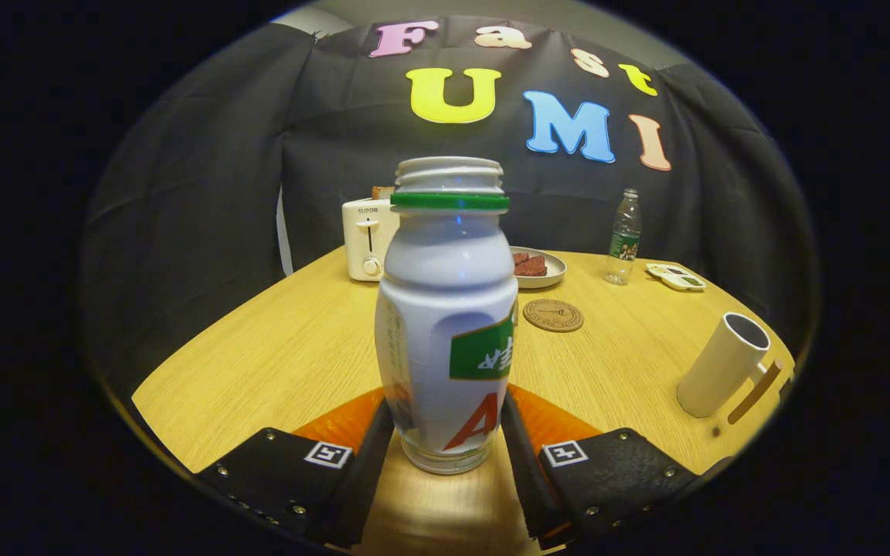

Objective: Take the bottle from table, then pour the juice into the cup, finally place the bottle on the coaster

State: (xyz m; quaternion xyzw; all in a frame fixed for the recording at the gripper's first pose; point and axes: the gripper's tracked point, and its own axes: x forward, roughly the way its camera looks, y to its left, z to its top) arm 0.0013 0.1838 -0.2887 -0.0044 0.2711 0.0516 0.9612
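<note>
Gripping upright bottle, gripper level.

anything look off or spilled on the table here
Nothing stands out. The bottle stands upright with its cap off between the tool fingers, the cup and coaster sit apart on the dry table.

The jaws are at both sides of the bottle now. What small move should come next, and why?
Probably lift the bottle straight up. The gripper seems shut on its lower body, with both jaws against its sides. It stands upright and uncapped, so keeping it level avoids a spill before carrying it to the white cup, which stands apart beyond the jaws.
</note>
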